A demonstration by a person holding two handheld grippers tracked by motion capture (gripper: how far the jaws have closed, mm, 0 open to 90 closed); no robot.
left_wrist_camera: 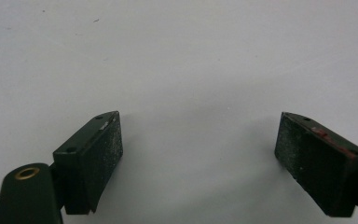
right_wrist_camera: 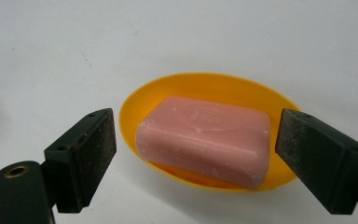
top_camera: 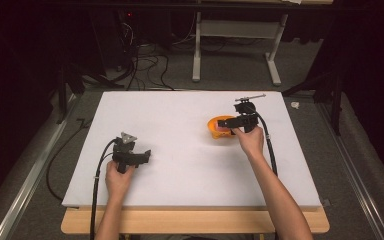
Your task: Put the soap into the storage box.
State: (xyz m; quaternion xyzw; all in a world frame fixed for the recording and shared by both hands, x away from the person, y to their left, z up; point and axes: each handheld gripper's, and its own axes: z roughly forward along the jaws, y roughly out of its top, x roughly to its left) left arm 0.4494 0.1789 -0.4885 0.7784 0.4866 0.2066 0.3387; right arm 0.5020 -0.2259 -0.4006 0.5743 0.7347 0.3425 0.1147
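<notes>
The right gripper (right_wrist_camera: 193,158) hangs spread wide over the pink bar of soap (right_wrist_camera: 205,137) in the round orange plastic dish (right_wrist_camera: 135,105). Nothing is grabbed yet. Far from the dish, the left gripper (left_wrist_camera: 198,156) waits, spread.

black tongs (right_wrist_camera: 193,154), gritty pads (right_wrist_camera: 103,149), brass screw, blk cables, bare forearms

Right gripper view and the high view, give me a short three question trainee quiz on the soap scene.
1. True or false: the pink soap bar lies in the orange dish.
2. Which hand-held gripper is at the dish: A left, B right?
3. Fill in: the right one's jaws stand ____ on either side of the soap.

Key: 1 true. 2 B. 3 open; neither pad touches the bar.
</notes>
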